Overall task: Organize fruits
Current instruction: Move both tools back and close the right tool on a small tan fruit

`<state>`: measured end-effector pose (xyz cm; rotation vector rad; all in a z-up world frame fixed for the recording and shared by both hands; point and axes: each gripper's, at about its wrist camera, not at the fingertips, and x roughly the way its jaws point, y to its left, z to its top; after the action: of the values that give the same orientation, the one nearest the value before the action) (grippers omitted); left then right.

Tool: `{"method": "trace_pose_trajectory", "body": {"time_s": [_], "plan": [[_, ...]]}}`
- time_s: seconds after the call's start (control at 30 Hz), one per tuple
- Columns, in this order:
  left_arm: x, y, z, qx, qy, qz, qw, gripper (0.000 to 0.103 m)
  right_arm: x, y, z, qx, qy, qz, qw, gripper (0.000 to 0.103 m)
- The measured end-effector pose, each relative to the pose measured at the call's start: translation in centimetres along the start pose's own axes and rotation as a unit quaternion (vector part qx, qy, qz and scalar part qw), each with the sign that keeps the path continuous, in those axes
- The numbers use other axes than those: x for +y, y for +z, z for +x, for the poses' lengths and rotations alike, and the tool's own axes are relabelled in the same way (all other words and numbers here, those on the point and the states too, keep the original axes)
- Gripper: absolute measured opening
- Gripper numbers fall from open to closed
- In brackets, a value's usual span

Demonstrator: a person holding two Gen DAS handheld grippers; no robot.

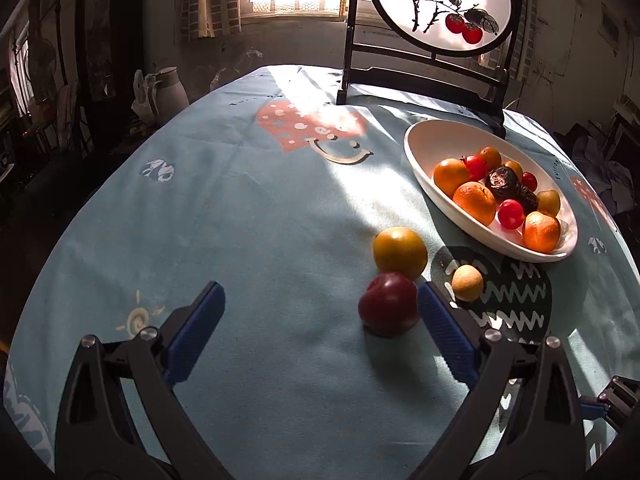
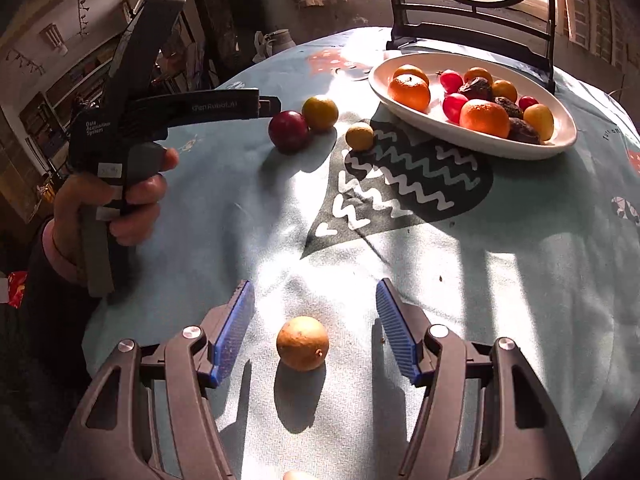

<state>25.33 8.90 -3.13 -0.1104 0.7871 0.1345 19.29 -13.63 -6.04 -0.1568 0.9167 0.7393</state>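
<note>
Right wrist view: small round tan-brown fruit (image 2: 302,343) sits on the table, centred between the blue pads of the right gripper (image 2: 315,320), not touched yet.
Right gripper state: spread wide, holding nothing.
Handling: looks light, firm-skinned, round, so it will likely roll if nudged from one side. Best take it across the widest part with both pads closing evenly; gentle squeeze, soft fruit bruises.
Left gripper (image 1: 320,312): released, empty. Dark red round plum (image 1: 388,304) lies just inside its right-hand pad, touching or nearly so; can't tell which.
Neighbours: yellow-orange round fruit (image 1: 400,251) touching the plum on the far side; small pale beige ball-shaped fruit (image 1: 467,282) just beside, outside the pad.
Destination (my guess): white oval ceramic bowl (image 1: 432,136), already loaded with oranges, red cherry tomatoes and dark wrinkled fruit.
Table: light blue printed tablecloth (image 1: 248,216), strong sun patches.
Risk: plum and yellow-orange fruit in contact, so closing on one may push the other.
Background: black-framed round painted screen (image 1: 440,4) behind the bowl.
</note>
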Motion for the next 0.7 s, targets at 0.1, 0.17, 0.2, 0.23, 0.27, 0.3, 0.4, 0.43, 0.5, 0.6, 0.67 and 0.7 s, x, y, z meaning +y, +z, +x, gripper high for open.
{"method": "trace_pose_trajectory", "body": {"time_s": [0.1,0.17,0.2,0.23,0.27,0.3,0.4,0.43,0.5,0.6,0.67,0.7], "plan": [[0.1,0.0,0.0,0.002,0.000,-0.001,1.0000,0.098,0.5,-1.0,-0.2,0.009,-0.018,0.000,1.000,0.064],[0.1,0.0,0.2,0.007,0.000,-0.001,1.0000,0.098,0.7,-1.3,-0.4,0.007,-0.020,0.001,1.000,0.064],[0.1,0.0,0.2,0.010,-0.002,-0.002,0.9999,0.098,0.9,-1.5,-0.5,0.007,-0.021,0.000,1.000,0.064],[0.2,0.0,0.2,0.011,-0.004,-0.003,0.9999,0.098,1.0,-1.6,-0.5,0.007,-0.025,-0.002,1.000,0.064],[0.2,0.0,0.2,0.010,-0.004,-0.005,0.9999,0.098,1.2,-1.7,-0.5,0.007,-0.031,-0.005,0.999,0.064],[0.3,0.0,0.1,0.008,-0.004,-0.007,0.9999,0.098,1.5,-1.8,-0.5,0.006,-0.038,-0.010,0.999,0.062],[0.8,0.1,-0.2,0.001,-0.003,-0.015,0.9999,0.098,2.3,-1.8,-0.5,0.004,-0.052,-0.029,0.998,0.053],[1.0,0.1,-0.3,0.002,-0.004,-0.021,0.9998,0.098,2.5,-1.8,-0.3,0.008,-0.056,-0.035,0.998,0.048],[1.4,0.1,-0.1,0.007,-0.011,-0.030,0.9995,0.098,2.6,-1.7,0.3,0.021,-0.072,-0.041,0.996,0.045],[1.6,0.0,0.0,0.010,-0.013,-0.034,0.9993,0.098,2.8,-1.7,0.3,0.020,-0.092,-0.049,0.994,0.034],[1.5,-0.2,-0.2,0.004,-0.011,-0.033,0.9994,0.098,2.4,-1.8,0.2,0.018,-0.089,-0.042,0.995,0.030],[1.4,-0.2,-0.3,0.000,-0.011,-0.033,0.9994,0.098,2.2,-1.7,0.1,0.017,-0.083,-0.036,0.996,0.027]]}}
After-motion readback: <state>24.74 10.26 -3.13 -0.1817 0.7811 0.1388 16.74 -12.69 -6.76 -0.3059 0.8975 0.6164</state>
